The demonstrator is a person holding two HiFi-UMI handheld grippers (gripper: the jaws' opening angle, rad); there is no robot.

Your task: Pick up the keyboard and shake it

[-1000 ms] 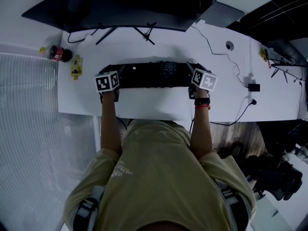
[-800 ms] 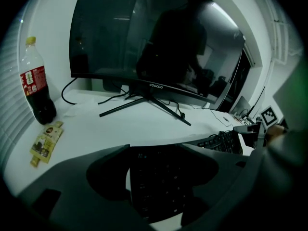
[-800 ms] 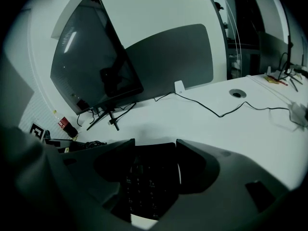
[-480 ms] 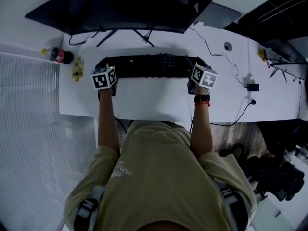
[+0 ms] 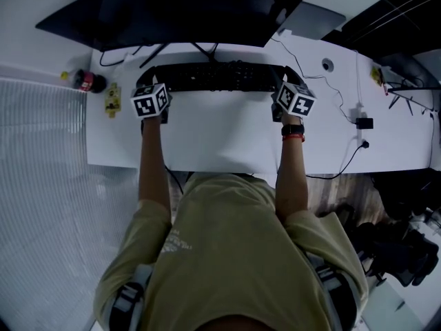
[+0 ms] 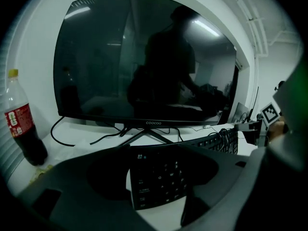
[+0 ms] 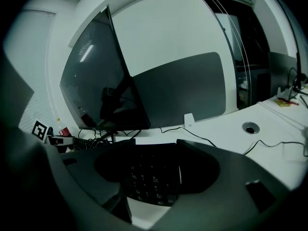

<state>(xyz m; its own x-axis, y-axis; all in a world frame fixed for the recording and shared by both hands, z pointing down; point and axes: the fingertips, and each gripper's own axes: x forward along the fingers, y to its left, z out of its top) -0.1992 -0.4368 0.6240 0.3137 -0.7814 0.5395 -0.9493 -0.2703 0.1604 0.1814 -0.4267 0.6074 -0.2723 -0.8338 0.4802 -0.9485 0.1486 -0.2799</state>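
Head view, both arms stretched forward, left claw [image 5: 154,88] and right claw [image 5: 283,87] clamping keyboard [image 5: 220,76] ends

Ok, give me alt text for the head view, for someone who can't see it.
Seen from above, a person grips a black keyboard at its ends with the left gripper and right gripper, over a white desk. A dark monitor stands behind it; a cola bottle sits at left.

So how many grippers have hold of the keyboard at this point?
2. The left gripper clamps the left end of the keyboard, and the right gripper clamps its right end. Both are in plain view, so none is hidden.
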